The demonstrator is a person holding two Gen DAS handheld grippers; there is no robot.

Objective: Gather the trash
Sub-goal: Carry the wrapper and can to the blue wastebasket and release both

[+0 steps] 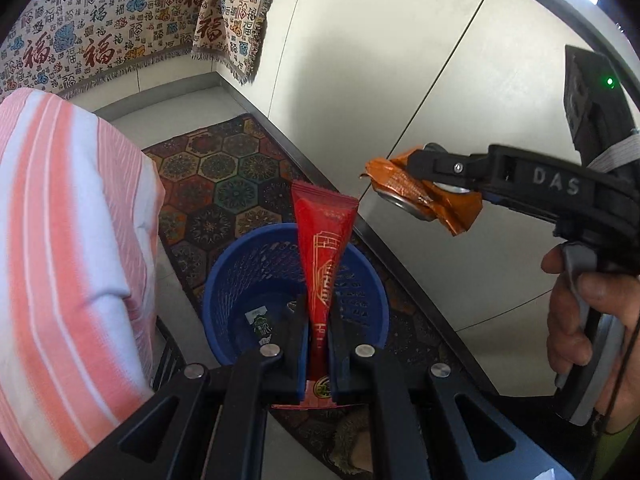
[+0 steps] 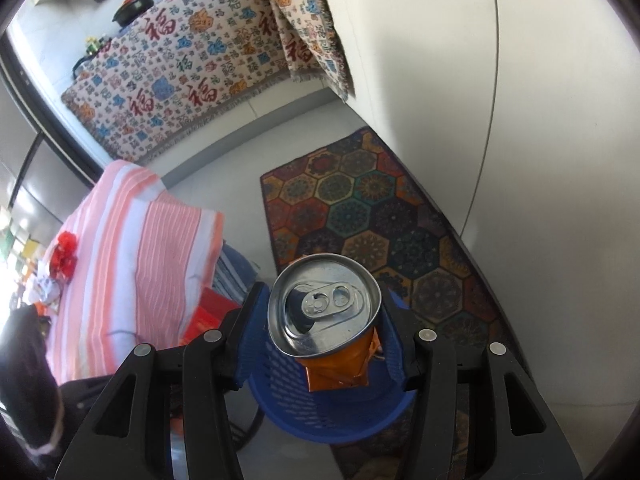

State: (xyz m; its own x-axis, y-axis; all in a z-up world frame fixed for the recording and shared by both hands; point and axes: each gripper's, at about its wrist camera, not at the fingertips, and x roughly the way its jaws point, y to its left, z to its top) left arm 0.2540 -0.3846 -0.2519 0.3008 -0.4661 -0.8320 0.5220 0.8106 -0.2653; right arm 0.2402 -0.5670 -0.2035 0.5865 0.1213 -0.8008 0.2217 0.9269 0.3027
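Both grippers are loaded. Low in the centre of the left wrist view, the left gripper (image 1: 318, 344) is clamped tight on a flat red foil sachet with gold print (image 1: 324, 256), which sticks up along the fingers with its wide end at mid-frame. In the right wrist view, the right gripper (image 2: 326, 336) has its jaws partly closed on a crushed orange aluminium drink can (image 2: 324, 312), silver lid and pull tab facing the camera. The same can (image 1: 424, 196) shows at the right of the left wrist view, pinched at the tip of that gripper, with a hand (image 1: 580, 320) on the handle below.

A round blue plastic lattice basket (image 1: 236, 276) sits on the floor directly behind the sachet, on a dark rug of coloured hexagons (image 1: 224, 184); it already holds a small green-and-white wrapper (image 1: 260, 322). In the right wrist view the basket (image 2: 288, 392) lies beneath the can, low in frame.

Risks, as I judge them: the light sachet could flutter sideways on release and land on the rug, or cling to a pad. The can hangs nearer the basket's right rim, so it may strike that rim and bounce out. Two grippers converging over one small opening could also knock together.
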